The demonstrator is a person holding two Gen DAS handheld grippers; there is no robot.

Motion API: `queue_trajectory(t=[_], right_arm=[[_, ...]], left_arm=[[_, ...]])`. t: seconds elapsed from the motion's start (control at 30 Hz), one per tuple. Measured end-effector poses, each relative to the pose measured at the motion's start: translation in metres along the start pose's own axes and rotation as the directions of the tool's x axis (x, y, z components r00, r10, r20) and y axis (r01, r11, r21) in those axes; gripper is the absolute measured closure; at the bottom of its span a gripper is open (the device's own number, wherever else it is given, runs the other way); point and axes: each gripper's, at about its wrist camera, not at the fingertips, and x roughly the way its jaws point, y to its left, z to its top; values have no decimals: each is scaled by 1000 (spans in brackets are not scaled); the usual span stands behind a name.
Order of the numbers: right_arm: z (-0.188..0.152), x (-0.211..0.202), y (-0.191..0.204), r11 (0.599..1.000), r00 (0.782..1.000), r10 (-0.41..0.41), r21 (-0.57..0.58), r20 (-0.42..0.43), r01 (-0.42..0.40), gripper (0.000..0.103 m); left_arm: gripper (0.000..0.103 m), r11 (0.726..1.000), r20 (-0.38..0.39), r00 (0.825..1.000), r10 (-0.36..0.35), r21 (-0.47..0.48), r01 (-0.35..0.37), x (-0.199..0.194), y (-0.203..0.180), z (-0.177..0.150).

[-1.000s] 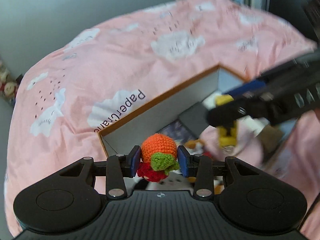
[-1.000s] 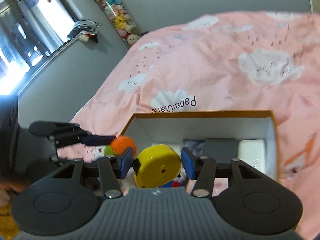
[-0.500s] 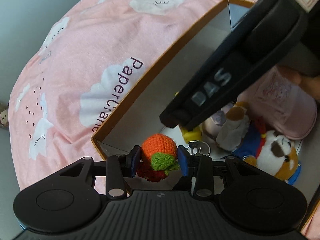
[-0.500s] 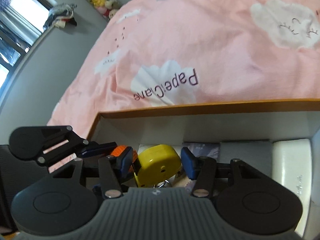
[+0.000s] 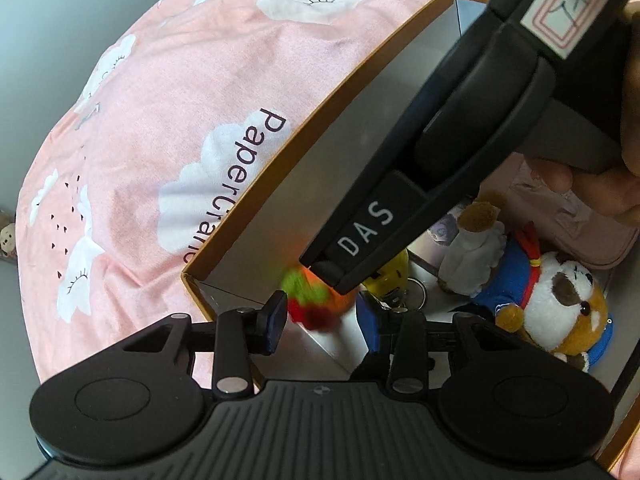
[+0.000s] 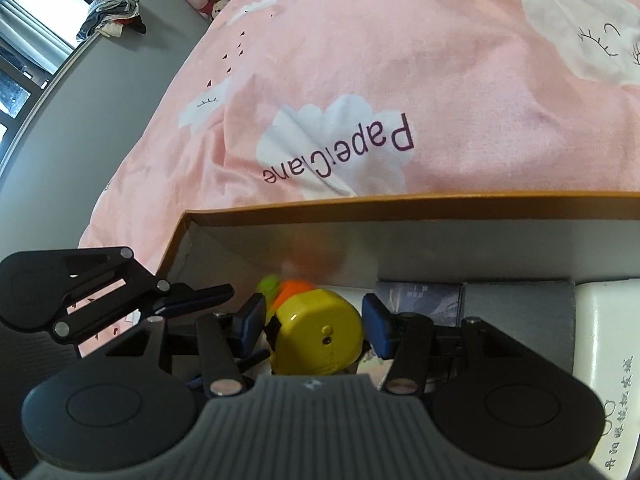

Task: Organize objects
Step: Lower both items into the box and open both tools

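Inside the box (image 5: 256, 236), several things are already stowed. The crocheted fruit toy (image 5: 316, 300) is seen blurred between the left gripper (image 5: 324, 320) fingers, whose jaws have just been opening; it no longer looks pinched and is judged released into the corner. The yellow tape measure (image 6: 318, 334) sits between the right gripper (image 6: 314, 326) fingers, apparently clasped, not yet set down. The box floor beneath both fingers is hidden. The plush dog (image 5: 548, 304) lies to the right of the left fingers.
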Motion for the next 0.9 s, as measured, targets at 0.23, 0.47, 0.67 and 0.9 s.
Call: queue_trajectory(t=[0.23,0.47,0.67,0.9], right_arm=[[-3,7,3,1000,998,-7,-28,-59,5,53],[-8,6,4,999,997,-24,-44,-72,21,73],[-15,-4,16,987,992,-77,-150,-99,62,84],[-24,19,27,956,971,-179,-263,-160,132,93]], left_arm=[[55,995,74,997,-12,-102,20,-31,11,-13],[55,981,110,994,-20,-191,40,-49,18,-19],[55,961,119,993,-17,-271,49,-50,27,-15],[58,949,122,992,-11,-312,49,-46,19,-21]])
